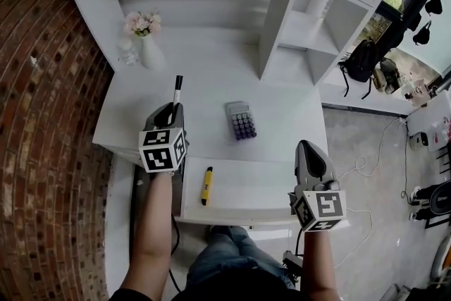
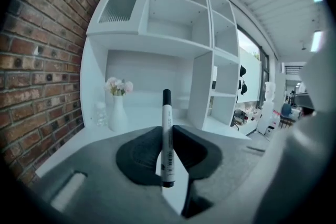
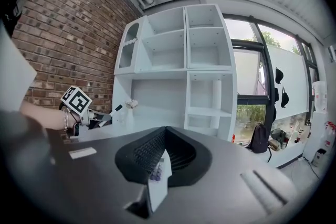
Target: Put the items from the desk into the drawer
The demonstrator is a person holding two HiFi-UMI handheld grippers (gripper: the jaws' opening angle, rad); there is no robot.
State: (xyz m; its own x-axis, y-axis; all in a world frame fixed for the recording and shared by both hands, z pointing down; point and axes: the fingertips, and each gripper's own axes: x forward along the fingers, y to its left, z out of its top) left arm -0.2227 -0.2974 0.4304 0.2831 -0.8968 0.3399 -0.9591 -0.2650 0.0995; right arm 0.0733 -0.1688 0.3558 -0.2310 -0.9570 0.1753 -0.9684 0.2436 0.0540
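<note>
My left gripper [image 1: 173, 111] is shut on a white marker with a black cap [image 1: 177, 89], held above the left part of the white desk [image 1: 282, 116]. In the left gripper view the marker [image 2: 167, 139] stands upright, pinched between the jaws of the left gripper [image 2: 167, 132]. A grey calculator with purple keys [image 1: 240, 120] lies mid-desk. A yellow marker [image 1: 206, 185] lies on a lower white panel [image 1: 246, 194] in front of the desk edge, which looks like the open drawer. My right gripper [image 1: 308, 148] hovers at the desk's front right corner. Its jaws meet at the tips with nothing held [image 3: 164, 134].
A white vase of pink flowers [image 1: 144, 35] and a small glass jar [image 1: 127, 53] stand at the desk's back left. White shelving [image 1: 303, 25] rises behind and to the right. A brick wall [image 1: 42, 116] borders the left. A black backpack [image 1: 361, 60] sits on the floor to the right.
</note>
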